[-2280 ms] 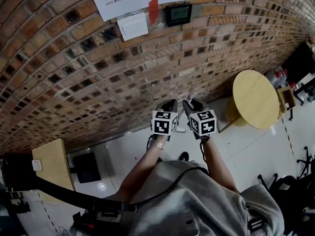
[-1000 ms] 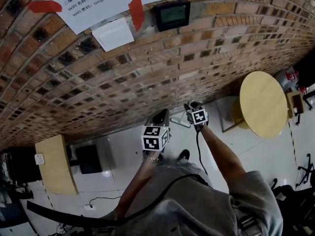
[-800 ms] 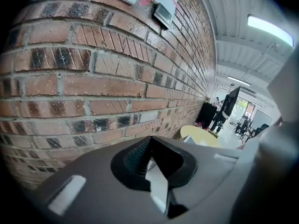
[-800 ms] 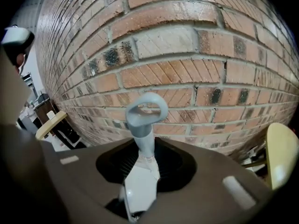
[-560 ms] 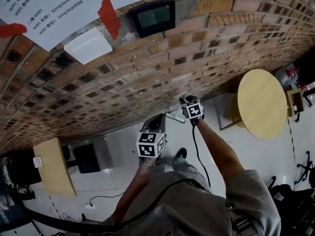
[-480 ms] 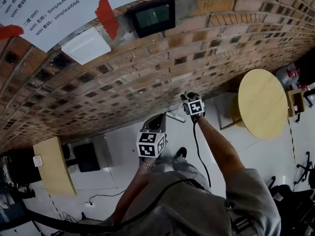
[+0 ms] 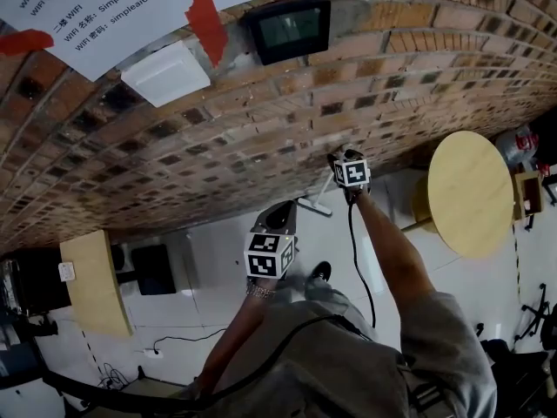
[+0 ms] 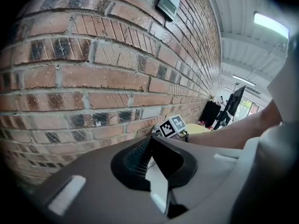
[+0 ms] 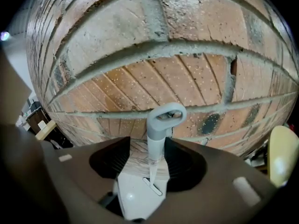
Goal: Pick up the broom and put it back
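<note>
The broom's grey handle ends in a loop (image 9: 166, 116) that leans against the brick wall (image 9: 140, 41). It runs down to the pale broom head on the floor (image 9: 150, 186), which shows in the head view as a white strip at the wall's foot (image 7: 318, 206). My right gripper (image 9: 155, 164) (image 7: 339, 158) has the handle between its jaws. They are opening, with a gap on both sides of the handle. My left gripper (image 8: 150, 146) (image 7: 282, 209) hangs back from the wall, shut and empty.
The brick wall (image 7: 261, 129) carries paper notices (image 7: 96, 11), a white box (image 7: 165, 72) and a small dark screen (image 7: 290, 26). A round yellow table (image 7: 470, 190) stands to the right. A wooden cabinet (image 7: 91, 281) and a black box (image 7: 152, 268) stand to the left.
My right gripper has moved away from the left one, toward the wall and to the right, with the broom handle. The left gripper has stayed where it was.
</note>
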`<state>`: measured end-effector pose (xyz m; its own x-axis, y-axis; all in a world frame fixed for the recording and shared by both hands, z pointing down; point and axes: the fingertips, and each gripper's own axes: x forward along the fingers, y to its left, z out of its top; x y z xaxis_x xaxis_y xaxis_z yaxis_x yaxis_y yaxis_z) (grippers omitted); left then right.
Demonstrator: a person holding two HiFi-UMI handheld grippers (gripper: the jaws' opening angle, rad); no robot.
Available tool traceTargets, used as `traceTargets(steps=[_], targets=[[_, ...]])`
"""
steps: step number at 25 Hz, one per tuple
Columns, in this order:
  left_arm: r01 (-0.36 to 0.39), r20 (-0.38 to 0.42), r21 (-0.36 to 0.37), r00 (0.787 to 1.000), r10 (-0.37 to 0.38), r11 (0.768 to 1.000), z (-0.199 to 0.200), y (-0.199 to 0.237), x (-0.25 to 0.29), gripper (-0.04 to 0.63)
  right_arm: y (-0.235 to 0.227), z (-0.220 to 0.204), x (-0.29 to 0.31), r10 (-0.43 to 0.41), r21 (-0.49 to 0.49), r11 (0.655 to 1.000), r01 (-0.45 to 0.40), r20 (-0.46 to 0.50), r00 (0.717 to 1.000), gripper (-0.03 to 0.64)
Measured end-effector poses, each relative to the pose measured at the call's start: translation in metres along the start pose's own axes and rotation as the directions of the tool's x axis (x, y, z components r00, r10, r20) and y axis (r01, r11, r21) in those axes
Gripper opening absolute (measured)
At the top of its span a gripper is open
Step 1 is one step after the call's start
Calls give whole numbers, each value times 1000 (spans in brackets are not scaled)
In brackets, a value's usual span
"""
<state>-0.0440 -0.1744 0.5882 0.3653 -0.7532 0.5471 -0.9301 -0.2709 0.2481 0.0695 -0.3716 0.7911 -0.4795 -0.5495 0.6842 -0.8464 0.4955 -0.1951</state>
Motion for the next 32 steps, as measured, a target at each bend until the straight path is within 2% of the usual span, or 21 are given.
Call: traceTargets(steps=[9,19,22,27,30,32], targets=[[-7,11,4,1000,7,1000,1,1,-8,5,-9,-4,-3,-88,2,996,88,-26,996,249],[26,24,19,999,-27,999,3,-8,-14,5,-18,-9,-32,-93,72,993,93,-11,996,249],[43,29,26,999,-44,999,6,-11,-17,5,-14,-3,-57,-95,107,990,91,32,995,232],[58,47,49,997,-60,997,13,-9,-20,5,60,26,-127,-31,134,991,9,169,985,210],[70,57,65,996,-73,995,19,-8,-22,5,118,41,-166,25,137,989,-55,207,978,206],[79,63,76,994,-84,994,24,-7,-24,5,150,48,-186,26,111,992,-51,213,977,178]])
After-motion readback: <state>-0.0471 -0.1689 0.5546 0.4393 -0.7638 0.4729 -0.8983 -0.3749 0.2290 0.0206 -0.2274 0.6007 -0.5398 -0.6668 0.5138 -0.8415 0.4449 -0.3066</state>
